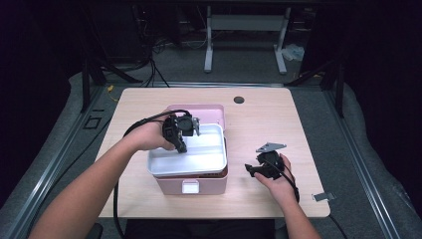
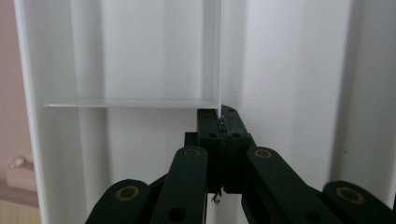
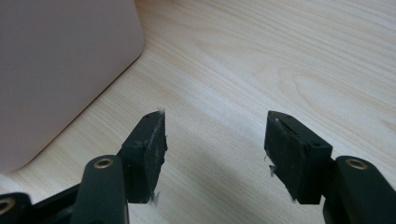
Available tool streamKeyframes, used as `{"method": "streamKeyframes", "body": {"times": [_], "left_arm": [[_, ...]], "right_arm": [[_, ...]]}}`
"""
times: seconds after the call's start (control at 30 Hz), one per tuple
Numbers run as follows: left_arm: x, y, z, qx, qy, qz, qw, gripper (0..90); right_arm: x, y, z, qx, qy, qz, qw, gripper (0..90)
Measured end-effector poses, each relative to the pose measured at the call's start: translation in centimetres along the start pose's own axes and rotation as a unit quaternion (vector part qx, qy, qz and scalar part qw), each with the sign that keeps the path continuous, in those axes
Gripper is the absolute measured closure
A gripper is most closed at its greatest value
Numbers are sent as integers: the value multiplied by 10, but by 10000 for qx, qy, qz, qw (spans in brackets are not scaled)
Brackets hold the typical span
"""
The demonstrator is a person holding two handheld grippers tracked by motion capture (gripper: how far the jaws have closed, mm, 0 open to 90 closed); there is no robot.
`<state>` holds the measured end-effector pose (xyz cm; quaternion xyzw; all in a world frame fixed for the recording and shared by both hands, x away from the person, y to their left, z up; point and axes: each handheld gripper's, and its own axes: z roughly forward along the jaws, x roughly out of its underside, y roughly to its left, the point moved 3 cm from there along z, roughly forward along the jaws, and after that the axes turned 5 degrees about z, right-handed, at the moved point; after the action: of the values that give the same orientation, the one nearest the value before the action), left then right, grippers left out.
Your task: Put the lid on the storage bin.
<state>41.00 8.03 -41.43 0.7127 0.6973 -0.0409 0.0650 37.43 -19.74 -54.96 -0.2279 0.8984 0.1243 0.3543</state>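
Pinched between the shut jaws of the left gripper (image 2: 219, 122) is a thin divider wall of the white tray (image 1: 209, 154) — light, stiff, probably slippery — seated atop the pink box (image 1: 191, 185), while the right gripper (image 3: 215, 140) is held open over the table (image 3: 280, 56).

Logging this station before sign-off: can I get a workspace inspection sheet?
Surface: wooden table, bare around the box.
Job's things: white tray on pink box.
Clutter: metal clip near the table's right front corner; dark disc at the far edge.
Grippers: left hand-held gripper shut on a tray divider; right hand-held gripper open over the table.
Cables: cable trails from the left hand-held gripper.
Surroundings: grey floor, white frame behind.
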Motion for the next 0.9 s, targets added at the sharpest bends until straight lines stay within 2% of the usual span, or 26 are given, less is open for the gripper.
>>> {"method": "streamKeyframes", "body": {"times": [0.3,0.37,0.4,0.6,0.67,0.7,0.77,0.83,0.9], "left_arm": [[-4,0,13,97,-2,85,9999,892],[-4,0,14,83,-65,96,9999,891],[-4,0,15,74,-79,108,9999,891],[-4,-2,21,136,-43,159,9998,891],[-4,-1,23,142,20,155,9998,890],[-4,-1,26,185,-40,124,9997,890],[-3,0,29,195,-49,114,9997,889],[-3,0,33,207,-12,141,9997,889],[-3,0,37,212,13,76,9997,887]], "right_arm": [[2,-2,-3,24,-16,38,10000,383],[2,-2,-3,-33,-16,6,10000,383],[2,-2,-3,16,-17,4,10000,383],[2,-2,-2,-22,-17,-1,10000,383],[2,-2,-3,-24,-23,-6,10000,383],[2,-2,-3,-25,-26,-7,10000,383],[2,-2,-3,19,-13,6,10000,383],[2,-2,-3,-33,-14,9,10000,383],[2,-2,-2,-32,-10,10,10000,383]]}}
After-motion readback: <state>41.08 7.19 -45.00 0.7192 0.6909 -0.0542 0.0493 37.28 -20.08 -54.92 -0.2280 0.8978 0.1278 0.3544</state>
